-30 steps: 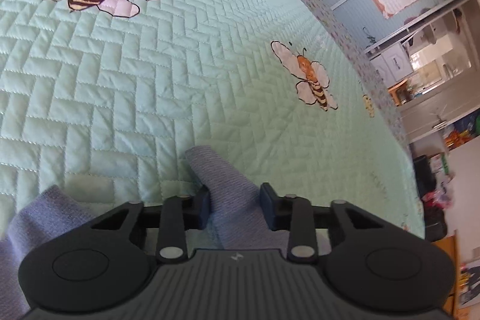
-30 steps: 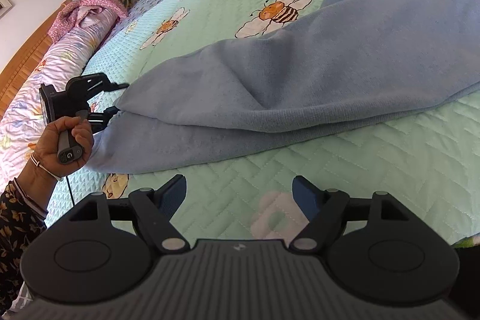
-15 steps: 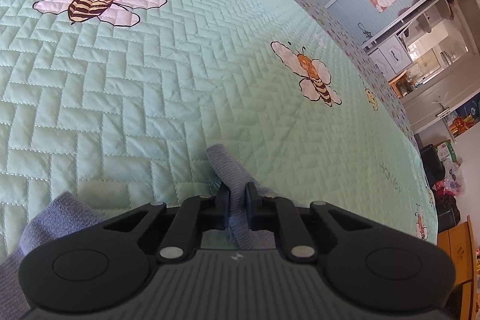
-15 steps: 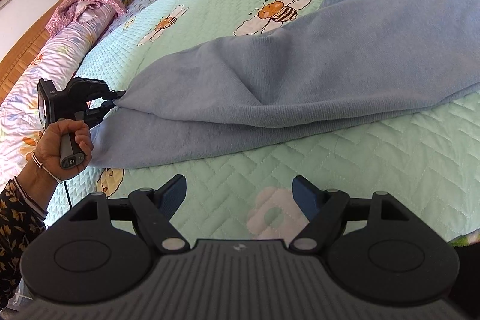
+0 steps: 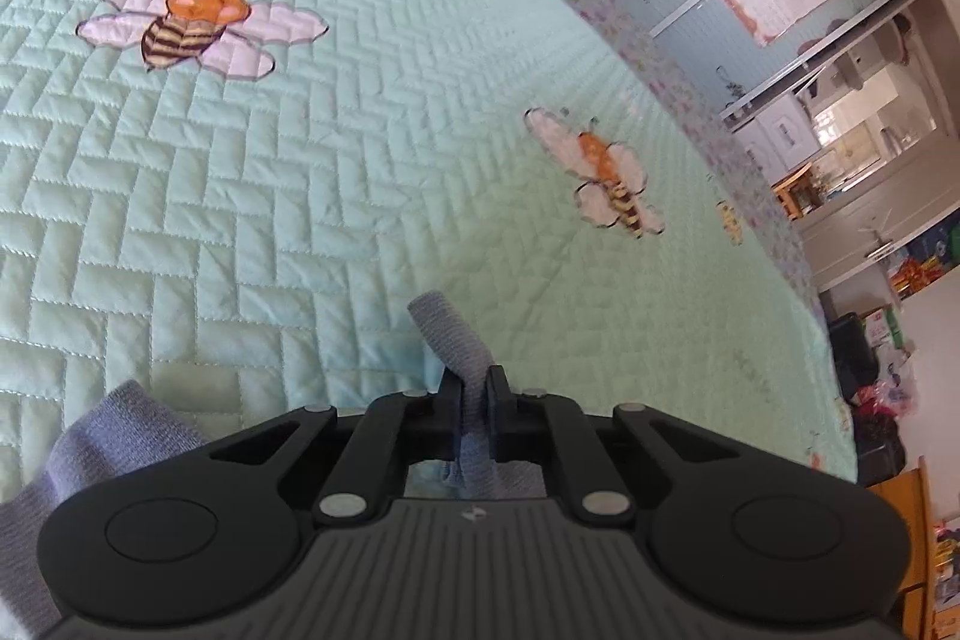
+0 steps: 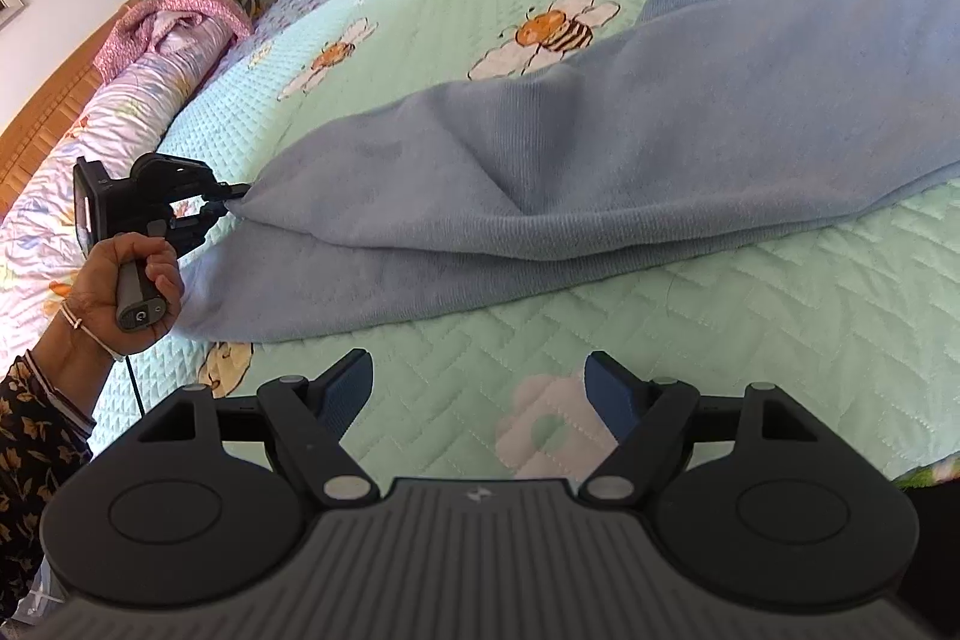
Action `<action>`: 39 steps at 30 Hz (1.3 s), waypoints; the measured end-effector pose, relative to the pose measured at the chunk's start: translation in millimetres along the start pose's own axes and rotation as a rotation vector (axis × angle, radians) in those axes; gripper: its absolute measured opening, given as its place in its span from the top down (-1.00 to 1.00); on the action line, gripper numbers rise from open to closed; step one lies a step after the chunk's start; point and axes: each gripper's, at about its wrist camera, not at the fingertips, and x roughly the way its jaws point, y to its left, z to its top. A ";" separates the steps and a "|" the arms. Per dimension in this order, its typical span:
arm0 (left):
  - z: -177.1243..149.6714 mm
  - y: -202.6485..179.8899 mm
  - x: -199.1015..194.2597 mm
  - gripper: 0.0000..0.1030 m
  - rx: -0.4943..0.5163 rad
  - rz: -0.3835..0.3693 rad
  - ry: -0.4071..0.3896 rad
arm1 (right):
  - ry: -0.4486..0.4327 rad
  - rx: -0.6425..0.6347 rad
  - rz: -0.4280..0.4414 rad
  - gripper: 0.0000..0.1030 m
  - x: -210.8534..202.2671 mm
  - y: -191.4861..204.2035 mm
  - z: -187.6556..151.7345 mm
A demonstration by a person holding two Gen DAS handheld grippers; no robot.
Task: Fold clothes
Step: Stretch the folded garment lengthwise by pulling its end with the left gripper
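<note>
blue garment (image 6: 630,172) doubled lengthwise on quilt (image 6: 780,316) | left gripper (image 5: 474,391) pinching garment's corner | right gripper (image 6: 477,388) spread, empty, near garment's front edge | more folds likely left

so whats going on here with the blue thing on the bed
A person is folding a blue knit garment spread on a mint quilted bedspread with bee prints. The left gripper is shut on one corner of the garment, pinching the fabric between its fingers; the right wrist view shows the left hand holding it at the garment's edge. The right gripper is open and empty, hovering over the bedspread short of the garment.
</note>
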 end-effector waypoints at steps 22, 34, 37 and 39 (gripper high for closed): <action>-8.2 10.5 -159.7 0.88 -0.050 -0.234 -0.077 | -0.057 -0.043 0.052 -0.53 -12.5 11.6 -10.7; -22.4 56.4 -136.3 0.88 -0.058 -0.150 -0.030 | -0.075 0.094 0.041 -0.53 -11.8 -16.5 -8.2; -16.2 43.1 -147.6 0.88 -0.016 -0.193 -0.059 | -0.072 0.126 0.034 -0.53 -9.6 -24.2 -8.3; -12.6 42.3 -152.3 0.87 -0.019 -0.229 -0.068 | -0.066 0.139 0.034 -0.53 -7.0 -27.1 -8.7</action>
